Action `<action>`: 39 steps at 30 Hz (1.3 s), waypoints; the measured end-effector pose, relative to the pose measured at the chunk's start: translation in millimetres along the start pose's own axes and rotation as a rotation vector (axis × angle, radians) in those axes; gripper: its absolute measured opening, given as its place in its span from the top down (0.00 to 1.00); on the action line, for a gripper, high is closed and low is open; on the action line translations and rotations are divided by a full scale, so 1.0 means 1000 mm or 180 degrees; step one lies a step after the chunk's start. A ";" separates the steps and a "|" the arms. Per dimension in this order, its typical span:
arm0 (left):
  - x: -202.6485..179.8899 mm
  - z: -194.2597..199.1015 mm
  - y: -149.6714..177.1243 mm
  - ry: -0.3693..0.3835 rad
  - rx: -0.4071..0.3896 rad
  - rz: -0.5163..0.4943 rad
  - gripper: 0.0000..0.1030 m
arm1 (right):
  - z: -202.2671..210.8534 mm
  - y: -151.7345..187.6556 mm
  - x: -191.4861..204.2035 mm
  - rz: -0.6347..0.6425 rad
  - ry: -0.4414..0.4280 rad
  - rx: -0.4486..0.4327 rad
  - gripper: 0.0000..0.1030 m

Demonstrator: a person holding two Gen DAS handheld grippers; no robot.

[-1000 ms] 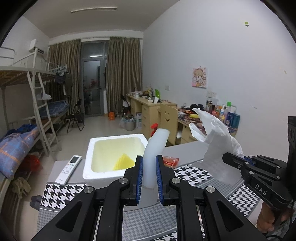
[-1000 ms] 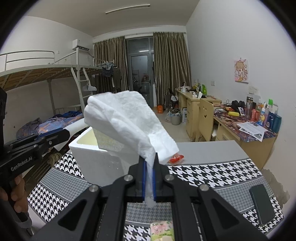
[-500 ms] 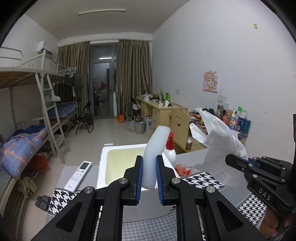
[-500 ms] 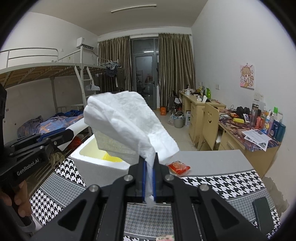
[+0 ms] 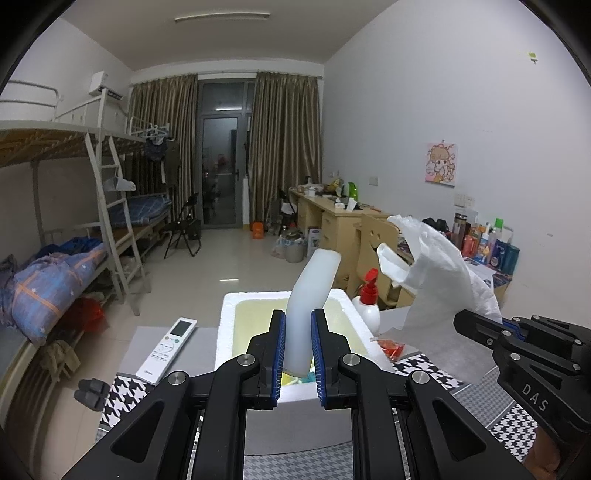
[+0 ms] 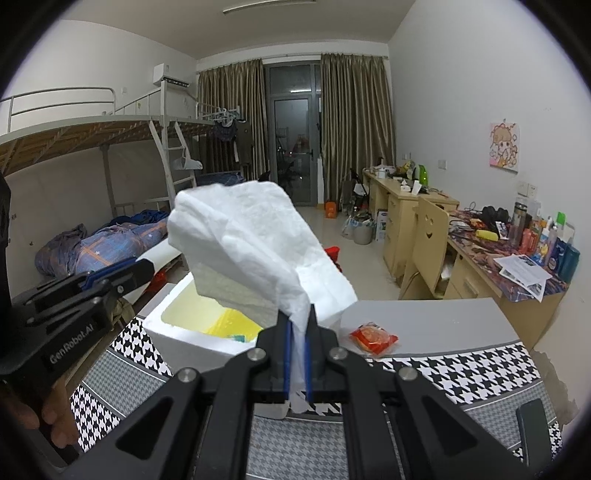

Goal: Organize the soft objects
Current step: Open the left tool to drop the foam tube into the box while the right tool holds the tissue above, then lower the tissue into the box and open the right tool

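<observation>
My left tongs point(image 5: 297, 345) clench a white foam tube point(image 5: 309, 302) — my right tongs point(image 6: 298, 356) pinch crumpled tissue point(image 6: 247, 240) above the foam box point(image 6: 192, 341).

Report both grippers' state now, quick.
Left gripper: closed on the white foam strip.
Right gripper: closed on the white tissue.

We see both fisheye views lit evenly but rather dimly by a ceiling tube light point(image 5: 222, 16), its glare pooling on the tiled floor point(image 5: 229, 279), with soft shadows, sharp focus throughout, bowed walls and black vignetting at every corner.
</observation>
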State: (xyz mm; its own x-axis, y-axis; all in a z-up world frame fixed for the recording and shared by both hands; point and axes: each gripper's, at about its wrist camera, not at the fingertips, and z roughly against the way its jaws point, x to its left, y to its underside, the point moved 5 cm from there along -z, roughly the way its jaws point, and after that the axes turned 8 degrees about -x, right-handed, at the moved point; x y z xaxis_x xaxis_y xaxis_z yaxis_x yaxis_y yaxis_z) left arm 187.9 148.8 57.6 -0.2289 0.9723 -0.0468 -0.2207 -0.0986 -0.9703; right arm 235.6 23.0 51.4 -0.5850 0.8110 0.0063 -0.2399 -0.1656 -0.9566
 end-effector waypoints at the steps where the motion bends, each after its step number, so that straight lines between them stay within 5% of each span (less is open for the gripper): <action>1: 0.001 0.000 0.001 -0.0015 -0.0001 0.0005 0.85 | -0.001 -0.001 0.001 0.0010 0.0003 0.0004 0.92; 21: 0.017 -0.058 0.016 -0.0227 0.0310 -0.0027 0.83 | -0.036 -0.005 0.010 0.0054 0.0111 0.0144 0.92; 26: 0.027 -0.067 0.027 -0.0229 0.0461 0.0051 0.71 | -0.039 -0.006 0.012 0.0080 0.0121 0.0158 0.92; 28: 0.034 -0.066 0.027 -0.0312 0.0467 0.0072 0.42 | -0.040 -0.006 0.013 0.0093 0.0126 0.0158 0.92; 30: 0.039 -0.063 0.026 -0.0340 0.0430 0.0131 0.25 | -0.039 -0.007 0.013 0.0099 0.0137 0.0152 0.92; 39: 0.051 -0.045 0.013 -0.0505 0.0245 0.0105 0.06 | -0.043 -0.010 0.017 0.0104 0.0099 0.0152 0.92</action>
State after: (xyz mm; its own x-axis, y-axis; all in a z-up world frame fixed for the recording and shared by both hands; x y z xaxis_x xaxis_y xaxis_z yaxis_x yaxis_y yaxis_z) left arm 215.6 206.1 32.0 -0.3827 0.9232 -0.0344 -0.2811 -0.1519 -0.9476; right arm 261.2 62.2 48.2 -0.5691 0.8216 -0.0344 -0.2581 -0.2182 -0.9412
